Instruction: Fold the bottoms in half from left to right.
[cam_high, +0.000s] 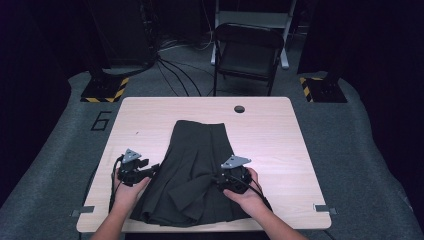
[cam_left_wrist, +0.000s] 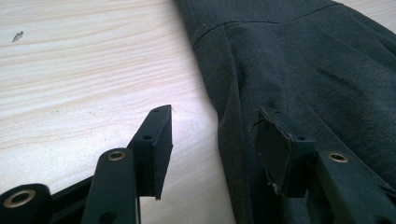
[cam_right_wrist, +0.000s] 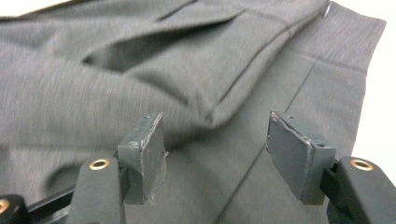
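Note:
A dark grey pleated skirt (cam_high: 192, 170) lies flat on the light wooden table (cam_high: 270, 135), its waistband toward the far side and its hem near the front edge. My left gripper (cam_high: 150, 172) is open at the skirt's left edge; in the left gripper view (cam_left_wrist: 212, 140) one jaw is over bare wood and the other over the cloth (cam_left_wrist: 303, 70). My right gripper (cam_high: 220, 179) is open over the skirt's right half. In the right gripper view (cam_right_wrist: 215, 154) a folded pleat (cam_right_wrist: 210, 70) of the skirt lies just beyond the open jaws.
A round cable hole (cam_high: 239, 109) sits near the table's far edge. A black folding chair (cam_high: 247, 50) stands behind the table, with cables (cam_high: 175, 70) on the floor and yellow-black striped stand bases (cam_high: 105, 90) at both sides. Bare wood lies left and right of the skirt.

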